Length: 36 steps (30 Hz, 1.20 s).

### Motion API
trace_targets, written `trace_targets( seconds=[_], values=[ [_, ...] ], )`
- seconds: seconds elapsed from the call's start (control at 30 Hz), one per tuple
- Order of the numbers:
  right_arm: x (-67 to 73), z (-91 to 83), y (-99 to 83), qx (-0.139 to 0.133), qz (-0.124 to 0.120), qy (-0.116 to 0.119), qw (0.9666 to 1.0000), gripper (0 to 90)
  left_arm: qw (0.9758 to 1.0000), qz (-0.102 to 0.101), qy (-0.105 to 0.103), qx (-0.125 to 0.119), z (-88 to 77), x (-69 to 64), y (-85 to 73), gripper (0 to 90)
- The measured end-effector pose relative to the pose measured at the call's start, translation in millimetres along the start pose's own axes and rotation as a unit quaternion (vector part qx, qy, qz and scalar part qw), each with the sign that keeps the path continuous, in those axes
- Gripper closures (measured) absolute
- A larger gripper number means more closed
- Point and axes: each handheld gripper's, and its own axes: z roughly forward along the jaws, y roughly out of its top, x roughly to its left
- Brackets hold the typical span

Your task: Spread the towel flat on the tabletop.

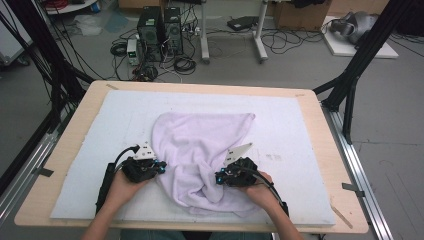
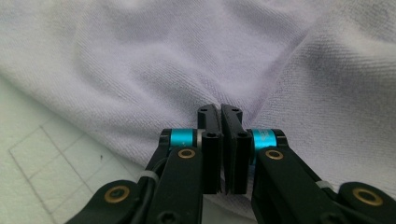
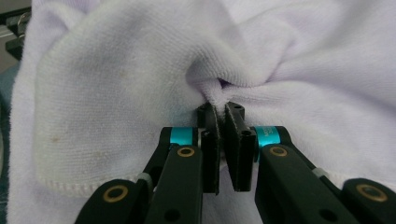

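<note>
A lavender towel [image 1: 200, 140] lies crumpled on the white mat [image 1: 290, 125], bunched towards the near edge. My left gripper [image 1: 161, 167] sits at the towel's left edge, held by a hand. In the left gripper view its jaws stand together [image 2: 220, 111] at the towel [image 2: 140, 60], and creases run into the tips. My right gripper [image 1: 220, 177] is at the towel's right fold. In the right gripper view the cloth [image 3: 116, 79] puckers into a twisted pinch between the closed jaws [image 3: 220, 108]. A hemmed edge hangs to the lower left there.
The mat covers a wooden table [image 1: 75, 130] with bare rims left and right. Black frame posts [image 1: 350, 85] stand at the far corners. On the floor beyond are computer towers [image 1: 160, 32] and loose cables. Mat grid lines [image 2: 37, 172] are seen beside the towel.
</note>
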Motion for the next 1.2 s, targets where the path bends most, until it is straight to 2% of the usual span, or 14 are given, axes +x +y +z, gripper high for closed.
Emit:
trace_targets(
  seconds=[0.13,0.3,0.33,0.4,0.43,0.6,0.63,0.77,0.83,0.9,0.93,1.0,1.03,1.2],
  values=[
    [-7.1,-19.8,5.0,-0.022,0.004,-0.026,0.9994,85.7,0.9994,-0.017,0.014,-0.028,-5.2,8.3,10.0,86.7],
    [-28.7,-35.3,7.9,-0.031,0.022,-0.07,0.9969,85.9,0.998,-0.025,0.035,-0.045,-1.4,17.2,24.5,86.7],
    [-45.9,-36.4,5.2,-0.027,0.041,-0.086,0.9951,85.9,0.9978,-0.029,0.04,-0.045,1.8,20.0,27.7,86.7],
    [-55.2,-35.0,3.0,-0.021,0.053,-0.091,0.9943,85.9,0.9976,-0.035,0.044,-0.04,10.1,26.0,32.5,86.6],
    [-71.0,-29.7,-3.0,-0.011,0.08,-0.099,0.9919,85.9,0.9976,-0.037,0.046,-0.036,14.8,29.0,34.3,86.5],
    [-84.4,-13.7,-9.6,0.005,0.099,-0.093,0.9908,85.1,0.9979,-0.05,0.041,-0.008,35.9,36.7,31.9,79.7],
    [-83.4,-14.4,-9.0,0.003,0.095,-0.094,0.991,82.2,0.9978,-0.054,0.039,-0.008,34.8,37.7,30.9,72.1],
    [-78.4,-25.3,-7.4,-0.017,0.094,-0.101,0.9904,74.0,0.9969,-0.06,0.04,-0.032,18.6,37.1,31.0,62.6],
    [-67.4,-39.7,-6.0,-0.042,0.087,-0.105,0.9898,67.5,0.9968,-0.055,0.042,-0.041,8.4,34.9,30.1,61.1],
    [-62.3,-44.0,-5.4,-0.045,0.083,-0.104,0.9901,65.7,0.997,-0.048,0.04,-0.045,-0.1,31.7,28.1,60.1],
    [-51.7,-48.7,-3.1,-0.044,0.078,-0.097,0.9913,61.8,0.9972,-0.046,0.038,-0.044,-3.5,29.6,27.1,57.5],
    [-47.9,-49.8,-1.9,-0.045,0.072,-0.093,0.9921,61.0,0.9975,-0.042,0.032,-0.047,-9.2,22.6,24.4,56.2],
    [-32.4,-51.6,2.0,-0.049,0.047,-0.088,0.9938,59.8,0.9977,-0.037,0.031,-0.048,-11.5,18.9,23.0,53.8],
    [-13.4,-46.5,1.6,-0.053,0.032,-0.061,0.9962,56.5,0.998,-0.025,0.01,-0.057,-17.5,0.9,16.0,49.8]
  ],
)
